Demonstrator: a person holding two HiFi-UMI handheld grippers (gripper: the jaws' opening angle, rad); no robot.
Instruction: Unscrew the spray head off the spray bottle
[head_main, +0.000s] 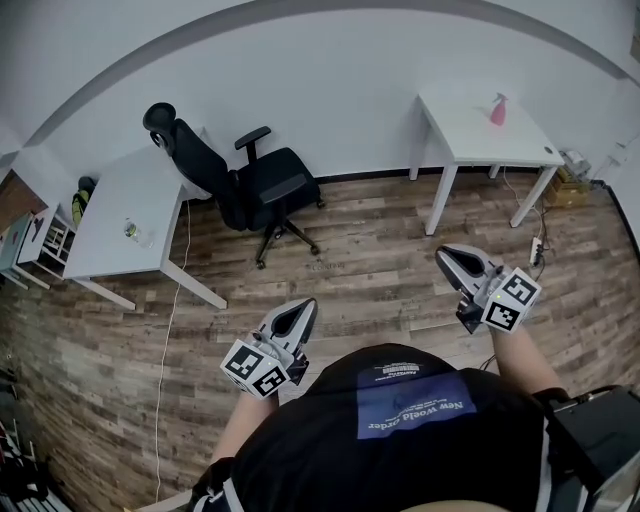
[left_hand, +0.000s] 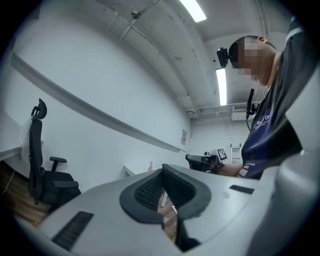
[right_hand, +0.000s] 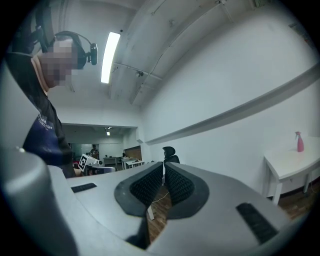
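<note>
The floor (head_main: 380, 275) is brown wood planks with streaky lines. In the upper right of the head view stands a white table (head_main: 455, 135) with a flat, smooth top and thin straight legs. The pink spray bottle (head_main: 498, 108) stands upright on it, near the back edge. It is wide at the bottom and narrow at the top, with its spray head (head_main: 497, 97) on. The bottle is well apart from both tongs. In the upper middle is a black office chair (head_main: 250, 185) with a curved back and a star-shaped foot on wheels. A second white desk (head_main: 120, 215) with a flat top is at the upper left.

The left tongs (head_main: 305, 306) are low in the middle, and the right tongs (head_main: 446, 254) are at the right. Each is smooth grey plastic, pointed like a beak, with a white cube (head_main: 255, 368) of black square marks at its back. In each gripper view the black pads (left_hand: 150, 187) look like rubber with rows of tiny bumps. Both tongs are closed tight, tips pressed together, with nothing between them.
</note>
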